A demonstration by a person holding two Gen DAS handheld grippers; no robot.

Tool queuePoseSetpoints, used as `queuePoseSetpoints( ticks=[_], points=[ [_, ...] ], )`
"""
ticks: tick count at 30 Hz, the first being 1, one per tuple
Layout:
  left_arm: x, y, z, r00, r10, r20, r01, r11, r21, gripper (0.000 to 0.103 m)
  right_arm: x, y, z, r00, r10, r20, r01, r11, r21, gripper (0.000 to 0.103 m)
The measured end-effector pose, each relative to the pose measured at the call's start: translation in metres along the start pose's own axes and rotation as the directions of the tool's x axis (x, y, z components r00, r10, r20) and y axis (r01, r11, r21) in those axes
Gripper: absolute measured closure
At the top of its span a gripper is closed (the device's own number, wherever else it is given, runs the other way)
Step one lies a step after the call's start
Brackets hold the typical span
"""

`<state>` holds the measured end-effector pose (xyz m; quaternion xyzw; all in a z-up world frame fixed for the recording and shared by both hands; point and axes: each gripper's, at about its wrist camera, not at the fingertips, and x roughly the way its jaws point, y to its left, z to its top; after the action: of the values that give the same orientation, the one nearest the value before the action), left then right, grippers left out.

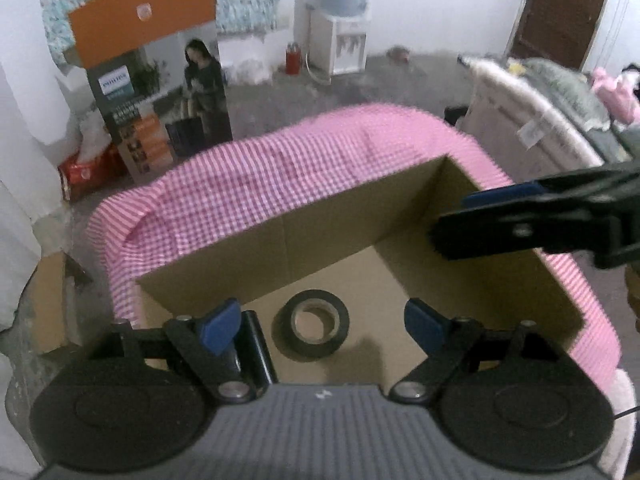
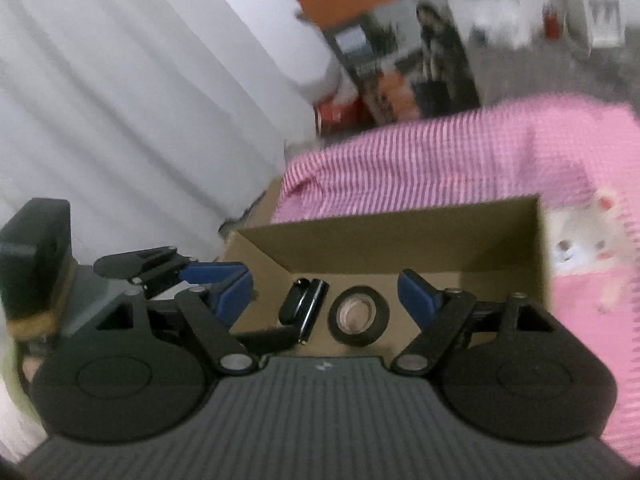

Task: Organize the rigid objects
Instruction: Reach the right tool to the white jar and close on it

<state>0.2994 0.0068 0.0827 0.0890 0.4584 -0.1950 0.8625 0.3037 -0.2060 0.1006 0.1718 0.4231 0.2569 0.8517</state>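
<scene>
Black tape roll [image 1: 310, 325] lies below the open left gripper [image 1: 323, 324]

Pink-white gingham cloth [image 1: 256, 184], brown cardboard box [image 1: 360, 216], black tape roll [image 1: 310, 325].

Obscured and indistinct items

Black cylindrical object [image 1: 256, 344] in cardboard box [image 1: 500, 280]: partly behind left gripper's finger [image 1: 218, 330]. Pink checked cloth [image 2: 440, 160], white plush toy [image 2: 588, 236]: motion-blurred. Box's near wall: hidden.
</scene>
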Motion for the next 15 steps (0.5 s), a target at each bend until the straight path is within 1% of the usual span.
queuePoseSetpoints(
  ticks=[2, 5, 8, 11, 15],
  points=[
    [-0.023, -0.001, -0.006, 0.999, 0.0, 0.038, 0.0, 1.0, -0.01, 0.012, -0.03, 0.013, -0.008, 0.999, -0.012, 0.053, 0.014, 0.999, -0.039, 0.023],
    [-0.059, -0.001, -0.024, 0.994, 0.002, 0.108, 0.002, 0.999, -0.036, 0.011, -0.076, 0.036, -0.024, 0.993, -0.004, 0.121, 0.017, 0.994, -0.104, 0.023],
    [-0.095, -0.003, -0.055, 0.983, 0.018, 0.184, -0.005, 0.998, -0.07, 0.01, -0.108, 0.06, -0.045, 0.986, 0.01, 0.164, 0.02, 0.984, -0.179, 0.022],
    [-0.114, -0.003, -0.087, 0.97, 0.063, 0.235, -0.039, 0.993, -0.107, 0.01, -0.126, 0.081, -0.069, 0.983, 0.026, 0.182, 0.018, 0.971, -0.24, 0.021],
    [-0.126, -0.008, -0.134, 0.951, 0.116, 0.287, -0.066, 0.982, -0.179, 0.01, -0.133, 0.103, -0.107, 0.983, 0.073, 0.169, -0.024, 0.962, -0.273, 0.021]
  ],
)
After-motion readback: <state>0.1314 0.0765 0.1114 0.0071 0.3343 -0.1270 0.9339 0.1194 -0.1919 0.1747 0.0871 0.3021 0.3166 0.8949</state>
